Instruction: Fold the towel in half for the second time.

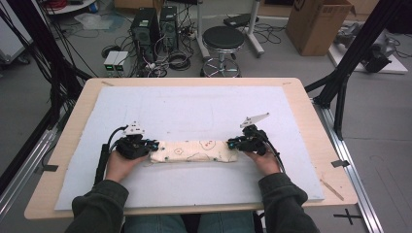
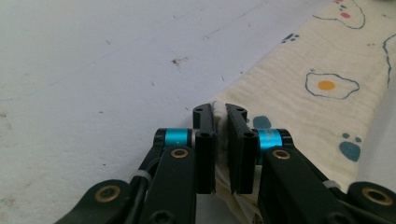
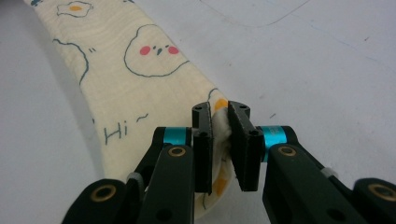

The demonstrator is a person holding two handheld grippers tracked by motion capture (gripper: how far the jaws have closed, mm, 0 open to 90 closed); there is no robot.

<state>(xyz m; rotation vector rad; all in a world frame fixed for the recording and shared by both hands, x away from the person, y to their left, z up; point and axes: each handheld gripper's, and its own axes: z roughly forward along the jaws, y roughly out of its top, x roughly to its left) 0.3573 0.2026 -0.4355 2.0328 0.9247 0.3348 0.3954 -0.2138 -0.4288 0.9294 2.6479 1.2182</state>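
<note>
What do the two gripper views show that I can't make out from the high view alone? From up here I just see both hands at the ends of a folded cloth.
Observer: In the left gripper view, the left gripper is shut on the cloth, with a bunched edge pinched between its jaws.
Operator: And the other end?
Observer: The right gripper is shut on the cloth too, pinching a fold at its end.
Operator: Any print I could set the class to describe?
Observer: Yes. A fried egg with an orange yolk is drawn beside the left gripper.
Operator: Any writing?
Observer: The word "Hi" is written near the right gripper.
</note>
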